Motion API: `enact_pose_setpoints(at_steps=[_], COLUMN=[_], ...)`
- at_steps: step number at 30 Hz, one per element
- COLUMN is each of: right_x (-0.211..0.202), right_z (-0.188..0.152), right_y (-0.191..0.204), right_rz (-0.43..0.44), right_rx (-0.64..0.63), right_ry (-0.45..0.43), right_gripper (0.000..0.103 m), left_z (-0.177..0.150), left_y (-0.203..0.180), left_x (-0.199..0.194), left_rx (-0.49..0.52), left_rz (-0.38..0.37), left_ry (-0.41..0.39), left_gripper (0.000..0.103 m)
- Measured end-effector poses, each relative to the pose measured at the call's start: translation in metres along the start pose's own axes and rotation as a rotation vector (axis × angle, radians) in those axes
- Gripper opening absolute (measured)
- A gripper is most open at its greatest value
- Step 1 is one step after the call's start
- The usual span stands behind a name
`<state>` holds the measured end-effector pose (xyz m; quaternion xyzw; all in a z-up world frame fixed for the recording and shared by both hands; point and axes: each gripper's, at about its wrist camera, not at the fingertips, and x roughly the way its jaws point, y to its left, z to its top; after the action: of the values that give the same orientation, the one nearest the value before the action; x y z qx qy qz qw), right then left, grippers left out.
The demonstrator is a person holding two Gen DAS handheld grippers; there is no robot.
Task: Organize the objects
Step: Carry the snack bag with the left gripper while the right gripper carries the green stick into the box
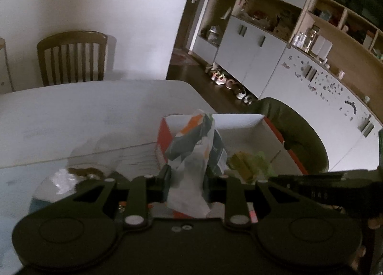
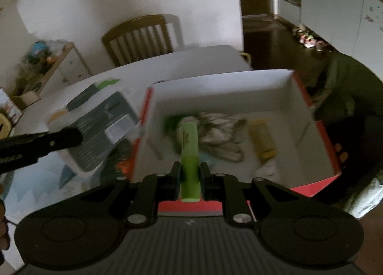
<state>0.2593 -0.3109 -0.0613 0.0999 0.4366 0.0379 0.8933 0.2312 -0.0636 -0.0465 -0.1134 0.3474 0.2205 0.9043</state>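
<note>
Behind box — wooden chair

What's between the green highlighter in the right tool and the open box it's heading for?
Nothing visible. The green highlighter, clamped in the right tool, already points over the near wall of the box. Below its tip lie crumpled wrappers and a yellow item.

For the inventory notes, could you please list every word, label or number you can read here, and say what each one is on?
None can be read.
Green highlighter in the right gripper: dark print along the barrel, too blurred.
Packet in the left gripper: lines of print and a white label, too small and blurred.
Red and white box: no text shows.
</note>
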Motion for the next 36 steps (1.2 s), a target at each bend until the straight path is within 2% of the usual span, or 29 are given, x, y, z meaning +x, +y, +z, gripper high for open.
enact_pose_setpoints(at_steps=[9,14,23,29,36], right_x=[0.014,0.03,0.069,0.087,0.093], right_z=[0.013,0.018,0.019,0.012,0.009], right_y=[-0.055,-0.078,-0.097,-0.099,-0.101], right_rz=[-0.047,-0.04,-0.015,-0.009,-0.002], right_rx=[0.029,0.044,-0.007,-0.06,-0.095], right_ry=[-0.001,0.023,0.101,0.16,0.191], right_gripper=[0.016,0.016,0.016,0.016,0.016], left_z=[0.002,-0.001,-0.013,-0.017,-0.019], left_y=[-0.04,-0.061,-0.076,-0.086,-0.091], left_x=[0.038,0.066,0.116,0.133,0.147], left_rx=[0.048,0.073,0.113,0.139,0.156], left_rz=[-0.014,-0.002,0.037,0.04,0.046], left_ry=[0.039,0.08,0.178,0.217,0.276], left_gripper=[0.026,0.026,0.026,0.026,0.027])
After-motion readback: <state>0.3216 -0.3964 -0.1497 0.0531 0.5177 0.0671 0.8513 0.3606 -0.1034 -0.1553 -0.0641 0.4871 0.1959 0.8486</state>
